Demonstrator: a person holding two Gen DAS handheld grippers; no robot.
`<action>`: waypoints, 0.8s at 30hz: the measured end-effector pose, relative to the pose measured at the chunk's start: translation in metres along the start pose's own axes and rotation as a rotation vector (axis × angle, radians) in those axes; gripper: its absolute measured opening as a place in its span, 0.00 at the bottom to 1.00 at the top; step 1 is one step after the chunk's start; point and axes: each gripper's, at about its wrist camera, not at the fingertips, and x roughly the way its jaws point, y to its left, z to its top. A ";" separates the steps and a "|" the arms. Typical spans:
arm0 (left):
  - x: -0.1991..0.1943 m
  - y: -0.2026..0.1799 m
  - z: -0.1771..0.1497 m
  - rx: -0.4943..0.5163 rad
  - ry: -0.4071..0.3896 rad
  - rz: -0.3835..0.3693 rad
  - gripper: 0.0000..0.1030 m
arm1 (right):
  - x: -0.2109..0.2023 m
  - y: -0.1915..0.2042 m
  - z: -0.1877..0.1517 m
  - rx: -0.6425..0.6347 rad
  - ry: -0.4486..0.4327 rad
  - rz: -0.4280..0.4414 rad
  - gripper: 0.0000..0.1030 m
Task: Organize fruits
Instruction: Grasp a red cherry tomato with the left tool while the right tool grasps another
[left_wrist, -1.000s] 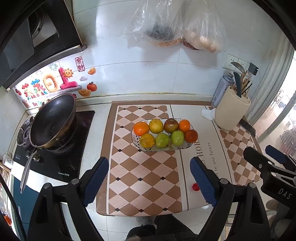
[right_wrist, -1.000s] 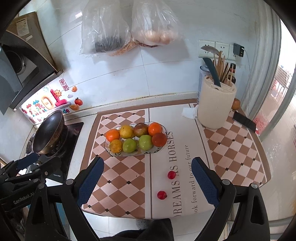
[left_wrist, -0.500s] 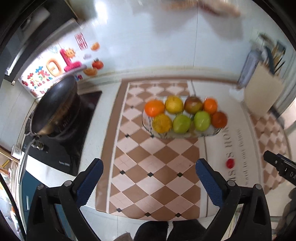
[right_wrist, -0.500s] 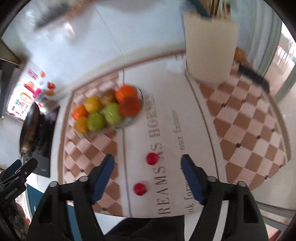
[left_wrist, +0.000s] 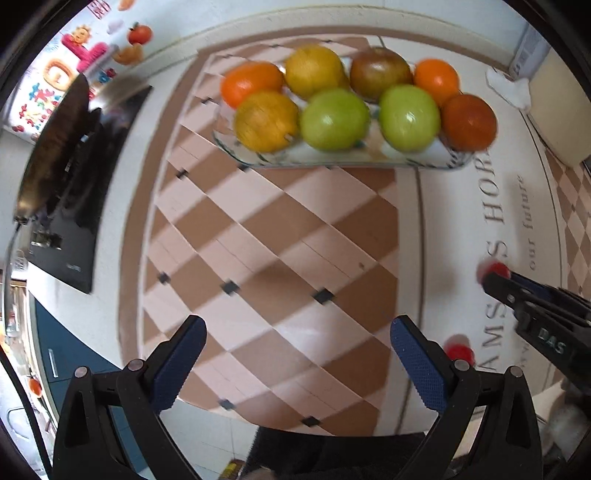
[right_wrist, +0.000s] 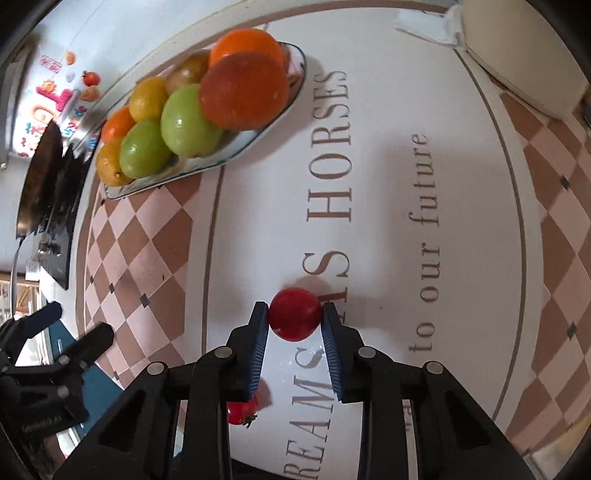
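A glass plate (left_wrist: 343, 158) (right_wrist: 236, 147) holds several oranges, yellow fruits and green apples on the checkered mat. Two small red cherry tomatoes lie on the mat's white lettered strip. My right gripper (right_wrist: 293, 319) is low over the mat with its blue pads touching both sides of the farther cherry tomato (right_wrist: 294, 314) (left_wrist: 493, 268). The nearer cherry tomato (right_wrist: 242, 411) (left_wrist: 458, 350) lies partly hidden under the right gripper's left finger. My left gripper (left_wrist: 297, 360) is open and empty above the checkered mat, in front of the plate.
A black wok (left_wrist: 55, 147) sits on the stove (left_wrist: 74, 229) at the left. A cream utensil holder (right_wrist: 528, 51) and a crumpled tissue (right_wrist: 428, 26) stand at the back right. The counter's front edge is just below both grippers.
Both grippers have dropped down and moved closer to the counter. My right gripper has narrowed from wide open to closing around the farther cherry tomato.
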 end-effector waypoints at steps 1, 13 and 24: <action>0.001 -0.004 -0.001 0.003 0.011 -0.020 0.99 | -0.001 -0.001 -0.001 -0.003 -0.005 0.005 0.30; 0.018 -0.096 -0.021 0.223 0.130 -0.227 0.67 | -0.056 -0.067 -0.031 0.098 -0.052 0.001 0.31; 0.031 -0.117 -0.020 0.270 0.153 -0.253 0.29 | -0.074 -0.081 -0.035 0.130 -0.083 0.020 0.31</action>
